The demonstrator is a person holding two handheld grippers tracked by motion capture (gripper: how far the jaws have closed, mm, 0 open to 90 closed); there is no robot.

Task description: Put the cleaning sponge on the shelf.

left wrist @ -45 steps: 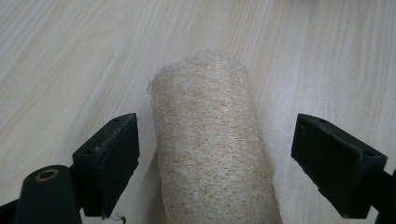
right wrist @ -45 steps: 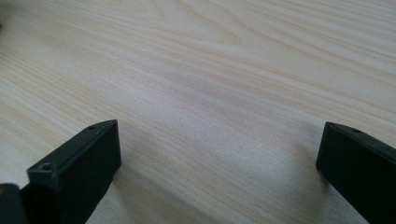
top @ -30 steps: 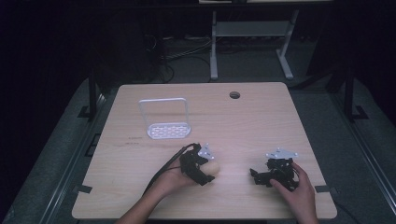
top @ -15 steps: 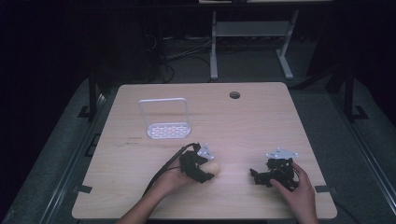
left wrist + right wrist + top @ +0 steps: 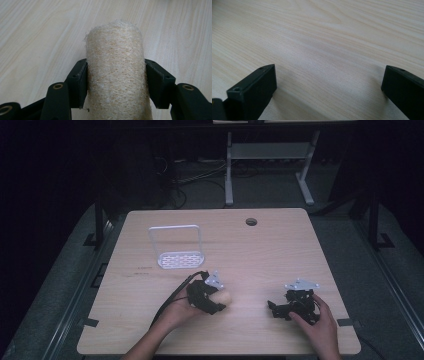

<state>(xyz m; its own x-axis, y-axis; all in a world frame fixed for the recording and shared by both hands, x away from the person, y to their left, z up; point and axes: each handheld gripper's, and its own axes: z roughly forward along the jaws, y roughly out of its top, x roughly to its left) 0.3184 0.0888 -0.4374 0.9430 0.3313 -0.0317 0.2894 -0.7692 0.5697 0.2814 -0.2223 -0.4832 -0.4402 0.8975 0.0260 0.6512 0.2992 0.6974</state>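
A beige loofah sponge [image 5: 116,72] stands between the two black jaws of my left gripper [image 5: 116,82], which is shut on it just above the wooden table. From above, the same loofah [image 5: 223,297] pokes out to the right of the left gripper [image 5: 216,301], near the table's front middle. My right gripper [image 5: 276,309] rests low at the front right, held by a hand. Its jaws stand wide open over bare wood, with nothing between them [image 5: 329,85].
A white wire rack [image 5: 176,246] with a perforated base stands upright at the table's left middle. A round cable hole [image 5: 251,221] sits near the far edge. A black cable [image 5: 172,299] trails from the left gripper toward the front.
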